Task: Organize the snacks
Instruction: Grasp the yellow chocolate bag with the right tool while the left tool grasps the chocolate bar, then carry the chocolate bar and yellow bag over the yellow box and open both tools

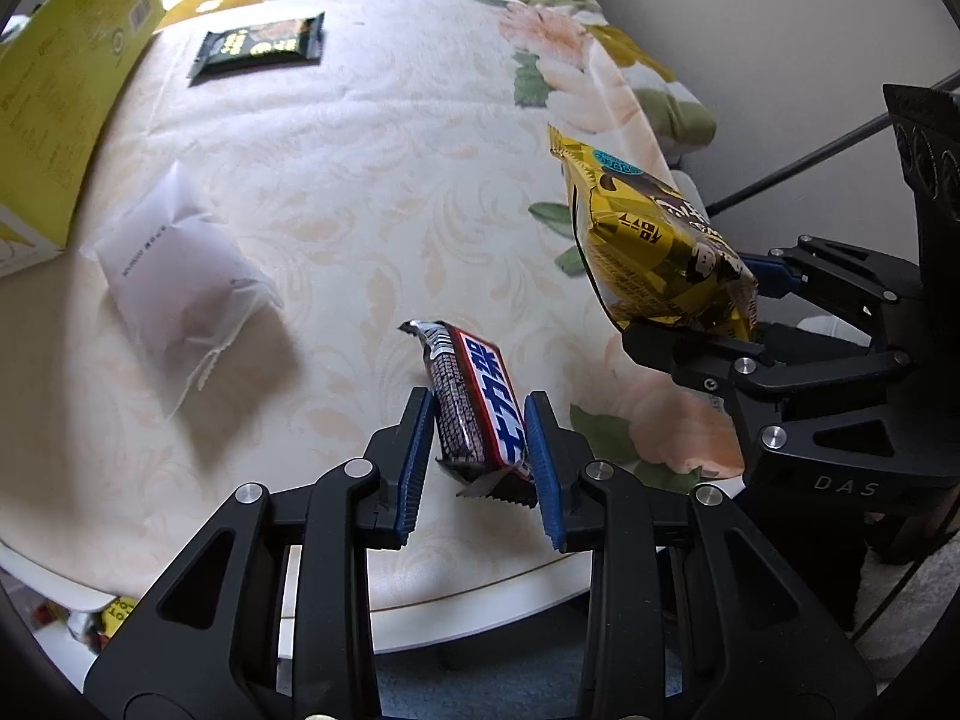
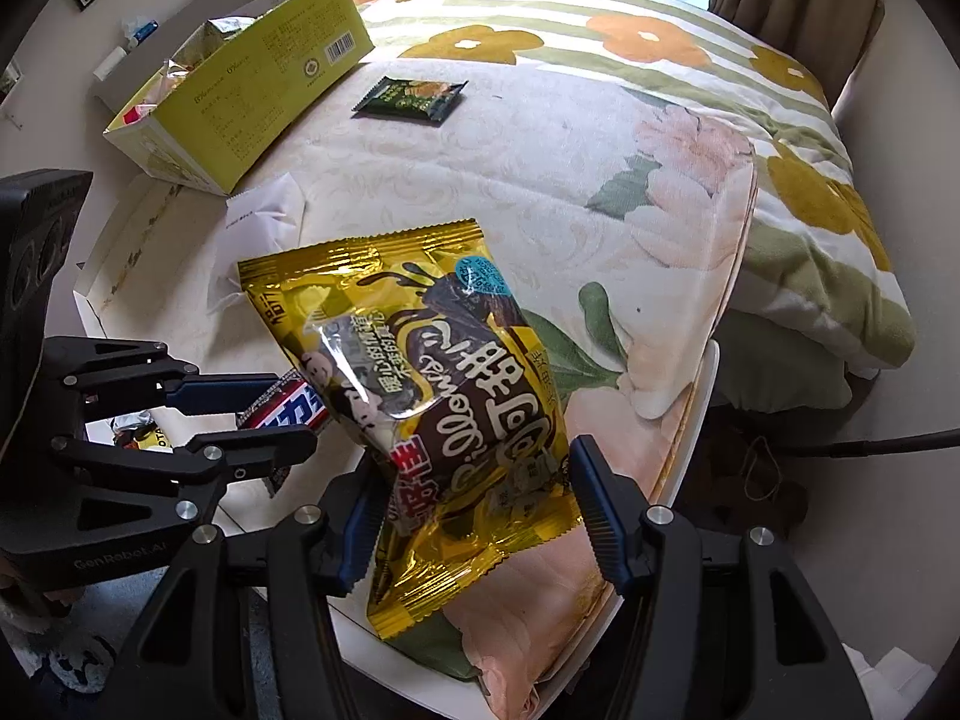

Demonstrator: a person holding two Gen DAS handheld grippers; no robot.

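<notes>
**Both grippers clamped on snacks above the table**

Left gripper (image 1: pixel 480 450): blue-padded jaws closed on a dark chocolate bar in a red, white and blue wrapper (image 1: pixel 474 402), pads pressing its two long sides. Bar lifted clear of the cloth, tilted, far end pointing away from the camera. In the right wrist view the same bar (image 2: pixel 288 411) shows between the left gripper's fingers at lower left.

Right gripper (image 2: pixel 474 516): jaws gripping a shiny gold foil snack bag with brown print (image 2: pixel 432 390), held by its lower part, bag raised off the table and leaning to the left. In the left wrist view that bag (image 1: pixel 654 240) hangs to the right of the bar, apart from it.

On the cream floral tablecloth (image 1: pixel 360 180): a white translucent packet (image 1: pixel 180 288) at left, lying flat; a small dark green snack packet (image 1: pixel 258 45) further back; an open yellow-green cardboard box (image 2: pixel 252 78) at the far left edge, wrappers visible inside. Flowered bedding (image 2: pixel 780 150) lies beyond the table.
</notes>
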